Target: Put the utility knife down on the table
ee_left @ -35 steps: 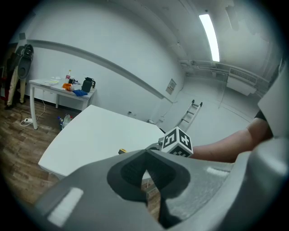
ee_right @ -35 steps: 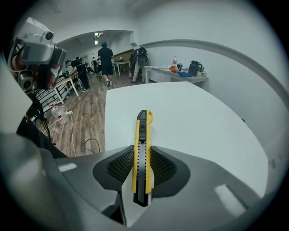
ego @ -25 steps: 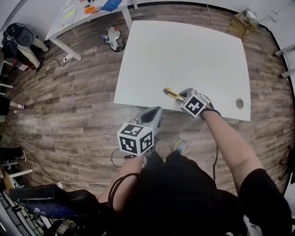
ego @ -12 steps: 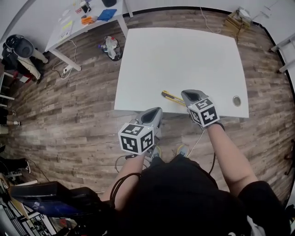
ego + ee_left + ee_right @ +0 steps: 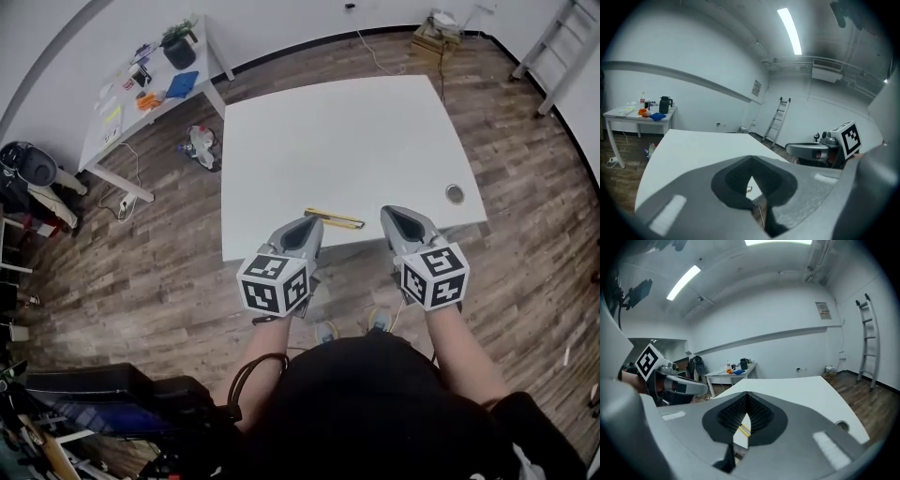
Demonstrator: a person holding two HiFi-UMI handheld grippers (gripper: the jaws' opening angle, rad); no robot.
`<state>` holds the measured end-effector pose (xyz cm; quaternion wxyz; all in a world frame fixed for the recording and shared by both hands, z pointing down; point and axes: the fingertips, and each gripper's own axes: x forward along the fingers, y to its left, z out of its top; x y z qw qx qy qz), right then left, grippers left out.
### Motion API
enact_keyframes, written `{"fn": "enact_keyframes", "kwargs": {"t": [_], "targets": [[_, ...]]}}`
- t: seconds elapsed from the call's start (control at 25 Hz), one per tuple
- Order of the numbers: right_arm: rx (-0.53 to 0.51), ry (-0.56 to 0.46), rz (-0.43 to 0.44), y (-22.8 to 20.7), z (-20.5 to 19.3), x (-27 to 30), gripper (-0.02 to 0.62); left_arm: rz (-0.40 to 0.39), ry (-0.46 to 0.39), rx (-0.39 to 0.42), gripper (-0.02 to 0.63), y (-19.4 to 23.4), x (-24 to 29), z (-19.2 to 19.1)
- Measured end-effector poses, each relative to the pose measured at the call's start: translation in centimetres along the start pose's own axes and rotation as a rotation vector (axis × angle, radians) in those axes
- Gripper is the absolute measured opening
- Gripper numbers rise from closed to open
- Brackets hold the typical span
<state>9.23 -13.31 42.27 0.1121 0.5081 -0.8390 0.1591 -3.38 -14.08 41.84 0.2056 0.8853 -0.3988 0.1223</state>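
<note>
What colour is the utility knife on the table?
The utility knife is yellow and black; clearest in the head view.

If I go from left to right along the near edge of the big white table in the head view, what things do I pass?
left hand-held gripper → utility knife lying flat on the table → right hand-held gripper → round cable hole in the tabletop
</note>
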Motion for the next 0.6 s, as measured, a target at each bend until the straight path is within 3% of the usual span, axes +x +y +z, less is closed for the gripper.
{"fn": "enact_keyframes", "kwargs": {"t": [0.32,0.6], "targets": [[-0.008,0.033,-0.028,-1.3,-1.1,-0.5,0.023,0.089,-0.011,-0.01,0.0,1.8,-0.9,0.3],[-0.018,0.037,-0.023,-0.3,-1.1,0.0,0.023,0.098,-0.015,-0.013,0.0,2.5,-1.7,-0.2]]}}
